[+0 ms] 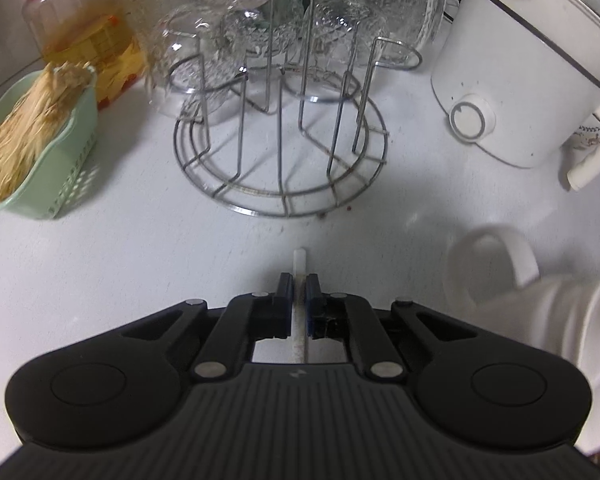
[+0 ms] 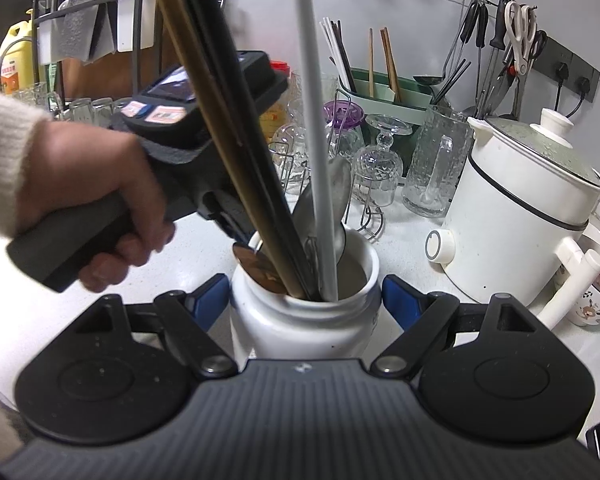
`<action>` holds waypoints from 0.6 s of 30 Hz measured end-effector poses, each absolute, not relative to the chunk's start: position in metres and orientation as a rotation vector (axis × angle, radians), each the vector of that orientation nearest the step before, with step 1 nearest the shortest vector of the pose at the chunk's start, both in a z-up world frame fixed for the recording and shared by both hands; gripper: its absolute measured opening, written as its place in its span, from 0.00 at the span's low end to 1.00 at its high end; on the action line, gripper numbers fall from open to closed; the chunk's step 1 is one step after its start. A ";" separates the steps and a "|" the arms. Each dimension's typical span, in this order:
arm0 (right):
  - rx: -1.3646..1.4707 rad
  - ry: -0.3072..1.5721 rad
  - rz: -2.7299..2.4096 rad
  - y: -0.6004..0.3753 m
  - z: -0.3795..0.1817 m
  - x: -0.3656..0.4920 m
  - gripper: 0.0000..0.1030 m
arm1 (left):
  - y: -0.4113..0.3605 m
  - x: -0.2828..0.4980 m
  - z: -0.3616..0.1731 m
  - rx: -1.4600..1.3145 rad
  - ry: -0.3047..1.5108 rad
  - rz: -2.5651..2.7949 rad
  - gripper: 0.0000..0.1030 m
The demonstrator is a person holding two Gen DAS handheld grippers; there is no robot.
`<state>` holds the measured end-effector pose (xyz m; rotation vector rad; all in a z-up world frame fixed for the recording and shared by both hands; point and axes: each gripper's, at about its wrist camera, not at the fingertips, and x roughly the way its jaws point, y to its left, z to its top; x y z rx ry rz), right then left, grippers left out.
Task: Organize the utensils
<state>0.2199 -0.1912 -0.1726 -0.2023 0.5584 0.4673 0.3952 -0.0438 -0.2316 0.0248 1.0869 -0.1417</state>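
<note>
In the left wrist view my left gripper (image 1: 299, 292) points down at the white counter (image 1: 120, 264), shut on a thin white chopstick (image 1: 300, 261) whose tip pokes out past the pads. A white handled vessel (image 1: 540, 304) lies close on its right. In the right wrist view my right gripper (image 2: 306, 300) is shut on a white utensil jar (image 2: 304, 328), one blue pad on each side. The jar holds black chopsticks (image 2: 236, 120), a gold one (image 2: 196, 100), a long pale stick (image 2: 314, 120) and spoons (image 2: 332, 196). A hand (image 2: 100, 200) holds the left gripper's handle just left of the jar.
A wire rack (image 1: 280, 168) with upturned glasses stands ahead of the left gripper. There is a green basket of thin sticks (image 1: 32, 140) at left and a white electric pot (image 1: 532, 72) at right. A green chopstick holder (image 2: 380, 92) and hanging tools (image 2: 500, 40) line the back wall.
</note>
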 end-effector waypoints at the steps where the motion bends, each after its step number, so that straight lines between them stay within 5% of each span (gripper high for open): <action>1: -0.203 0.558 0.468 -0.191 -0.173 0.220 0.83 | -0.044 0.391 -0.232 0.023 1.088 -0.138 0.07; 18: -0.215 0.565 0.495 -0.192 -0.171 0.225 0.83 | -0.037 0.336 -0.232 -0.030 1.129 -0.073 0.07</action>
